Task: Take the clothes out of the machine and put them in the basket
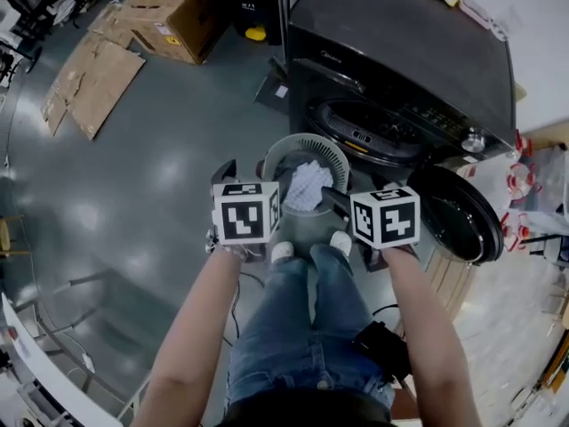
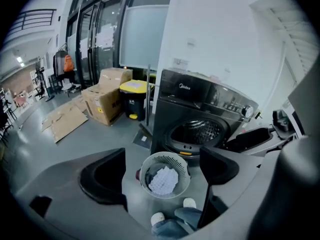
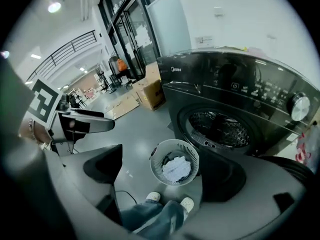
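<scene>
Left gripper (image 2: 161,171) has its jaws spread wide with nothing clamped between them; right gripper (image 3: 162,171) is in the same condition, jaws apart and empty. Both tools are held side by side and point steeply downward, the marker cubes facing up in the head view. Below and ahead of both tools, well apart from the jaws, a round slotted basket (image 1: 307,140) stands on the grey floor (image 1: 160,176); each gripper view frames it in the gap between that tool's jaws. A white piece of clothing (image 1: 307,185) lies inside the basket, with a darker item partly visible next to it. Beyond the basket stands the black front-loading machine (image 1: 400,52), its drum opening (image 3: 222,129) facing the tools. No view shows whether anything lies in the drum. The round machine door (image 1: 462,212) is swung open, to the right of the right gripper. The person's two light shoes (image 1: 282,252) stand just on the near side of the basket, beneath the tools. Cardboard boxes (image 2: 107,101) and a yellow-lidded bin (image 2: 134,86) stand far off to the left of the left gripper.
</scene>
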Motion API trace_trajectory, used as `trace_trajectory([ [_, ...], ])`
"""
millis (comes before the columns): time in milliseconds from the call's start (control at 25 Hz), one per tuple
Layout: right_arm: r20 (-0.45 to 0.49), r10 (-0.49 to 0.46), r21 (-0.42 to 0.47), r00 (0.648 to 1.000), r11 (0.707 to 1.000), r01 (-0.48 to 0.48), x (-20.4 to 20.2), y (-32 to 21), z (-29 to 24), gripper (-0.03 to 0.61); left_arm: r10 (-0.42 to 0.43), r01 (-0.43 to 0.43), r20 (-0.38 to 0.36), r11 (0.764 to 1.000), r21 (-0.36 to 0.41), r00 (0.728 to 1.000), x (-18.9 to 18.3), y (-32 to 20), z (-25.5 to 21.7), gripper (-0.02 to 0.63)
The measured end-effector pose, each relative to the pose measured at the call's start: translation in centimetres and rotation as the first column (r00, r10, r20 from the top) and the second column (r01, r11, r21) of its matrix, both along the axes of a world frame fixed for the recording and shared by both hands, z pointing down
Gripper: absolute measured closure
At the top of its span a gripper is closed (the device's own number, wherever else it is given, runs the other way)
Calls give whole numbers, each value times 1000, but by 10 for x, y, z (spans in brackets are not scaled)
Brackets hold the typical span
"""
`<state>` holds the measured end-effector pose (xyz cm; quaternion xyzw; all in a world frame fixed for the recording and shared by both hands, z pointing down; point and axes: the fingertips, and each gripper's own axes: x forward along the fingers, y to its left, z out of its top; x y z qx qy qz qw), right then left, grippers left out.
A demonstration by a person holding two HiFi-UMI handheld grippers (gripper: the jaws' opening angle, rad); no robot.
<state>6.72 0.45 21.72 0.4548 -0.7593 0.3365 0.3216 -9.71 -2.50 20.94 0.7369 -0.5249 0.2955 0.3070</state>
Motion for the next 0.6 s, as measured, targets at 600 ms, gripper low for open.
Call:
trace_trajectory([
  [600, -13, 1, 148, 1000, 989, 1, 46, -4, -119, 109, 45, -44, -2, 983, 176, 999, 19, -14, -108, 158],
])
